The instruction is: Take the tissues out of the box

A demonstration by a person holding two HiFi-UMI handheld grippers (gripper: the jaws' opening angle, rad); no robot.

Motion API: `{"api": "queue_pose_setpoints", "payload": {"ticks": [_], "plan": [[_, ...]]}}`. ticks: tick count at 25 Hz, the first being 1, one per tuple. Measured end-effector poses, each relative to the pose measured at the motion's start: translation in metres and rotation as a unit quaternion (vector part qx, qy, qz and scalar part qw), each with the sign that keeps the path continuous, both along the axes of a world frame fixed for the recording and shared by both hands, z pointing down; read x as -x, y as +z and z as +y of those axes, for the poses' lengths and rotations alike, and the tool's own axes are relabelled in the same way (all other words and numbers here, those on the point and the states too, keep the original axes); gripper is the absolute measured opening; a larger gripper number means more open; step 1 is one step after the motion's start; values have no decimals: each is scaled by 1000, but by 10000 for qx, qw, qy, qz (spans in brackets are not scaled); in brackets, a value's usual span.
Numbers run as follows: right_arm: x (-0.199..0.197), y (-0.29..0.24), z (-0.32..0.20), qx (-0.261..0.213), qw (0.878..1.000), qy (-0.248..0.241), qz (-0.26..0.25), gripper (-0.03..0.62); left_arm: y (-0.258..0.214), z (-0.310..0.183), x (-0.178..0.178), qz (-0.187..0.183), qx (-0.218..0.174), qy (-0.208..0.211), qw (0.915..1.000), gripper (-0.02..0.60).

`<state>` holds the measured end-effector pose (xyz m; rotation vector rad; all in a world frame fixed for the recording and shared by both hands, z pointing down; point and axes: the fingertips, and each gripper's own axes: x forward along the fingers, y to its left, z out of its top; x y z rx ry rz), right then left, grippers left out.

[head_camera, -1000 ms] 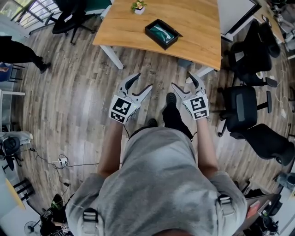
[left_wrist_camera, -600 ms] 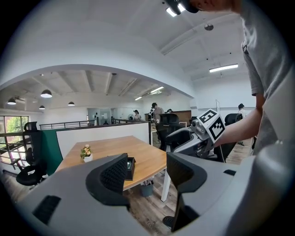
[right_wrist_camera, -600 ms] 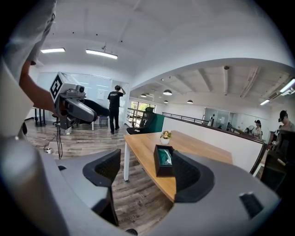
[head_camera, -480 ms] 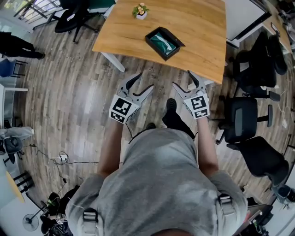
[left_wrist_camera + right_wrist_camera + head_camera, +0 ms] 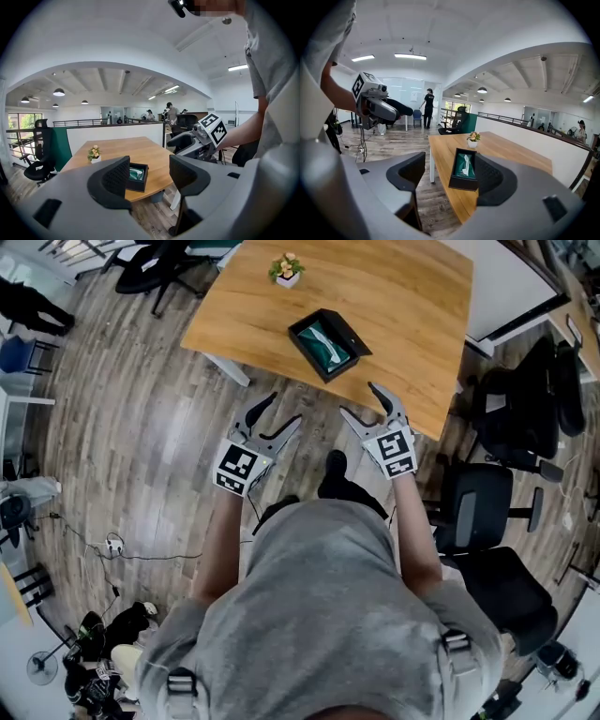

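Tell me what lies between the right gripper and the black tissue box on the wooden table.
Nothing: the head view shows only bare wooden table between the right gripper, its jaws closing with nothing between them, and the black tissue box.

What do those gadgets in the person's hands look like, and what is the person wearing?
The left gripper and right gripper are light grey, each with two curved jaws lined with dark textured pads, and a cube of black-and-white square markers. The right one's jaws are closing, nothing between them. The person wears a grey short-sleeved shirt and dark shoulder straps.
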<state>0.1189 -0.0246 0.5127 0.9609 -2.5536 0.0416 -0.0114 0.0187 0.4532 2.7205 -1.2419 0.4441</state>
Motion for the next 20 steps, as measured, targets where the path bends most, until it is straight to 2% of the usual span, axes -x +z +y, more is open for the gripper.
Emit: {"api": "queue_pose_setpoints", "payload": {"ticks": [4,11,20], "plan": [[-4,4,-21,53,9997,-246,-14,322,6,-16,-9,22,96,-232,9997,265],[-9,15,-54,59,9984,-557,-56,322,5,-44,-18,-12,22,-562,9984,265],[-7,29,-76,256,9963,-820,-13,322,13,-61,-23,13,79,-784,9969,265]]}}
